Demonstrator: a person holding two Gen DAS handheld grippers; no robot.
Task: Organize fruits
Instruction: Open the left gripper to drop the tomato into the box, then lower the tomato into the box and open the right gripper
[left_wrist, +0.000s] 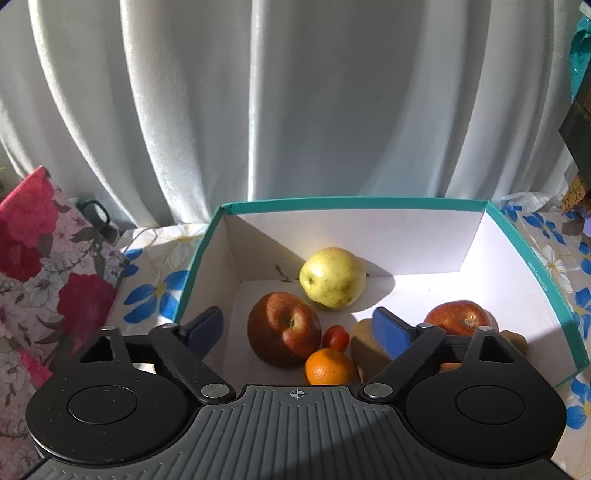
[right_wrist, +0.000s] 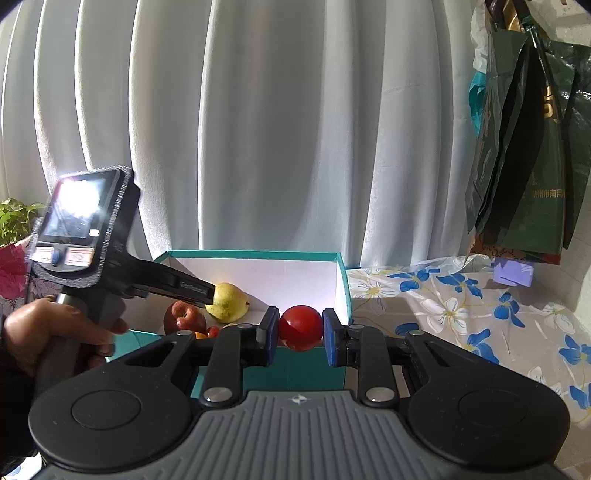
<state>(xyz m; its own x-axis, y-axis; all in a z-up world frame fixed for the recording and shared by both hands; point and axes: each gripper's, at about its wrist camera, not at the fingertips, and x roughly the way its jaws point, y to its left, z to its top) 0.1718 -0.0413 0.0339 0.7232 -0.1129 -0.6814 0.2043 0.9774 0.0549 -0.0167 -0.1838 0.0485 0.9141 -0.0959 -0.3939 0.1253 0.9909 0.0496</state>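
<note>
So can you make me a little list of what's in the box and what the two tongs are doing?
box: teal box with white inside, on a flowered tablecloth
fruit in box: yellow pear, big red apple, second red apple, orange, cherry tomato
other item in box: tan wedge, cannot tell what
left tongs: open above the box, holding nothing
right tongs: shut on a red tomato, in front of the box
behind: white curtain
</note>
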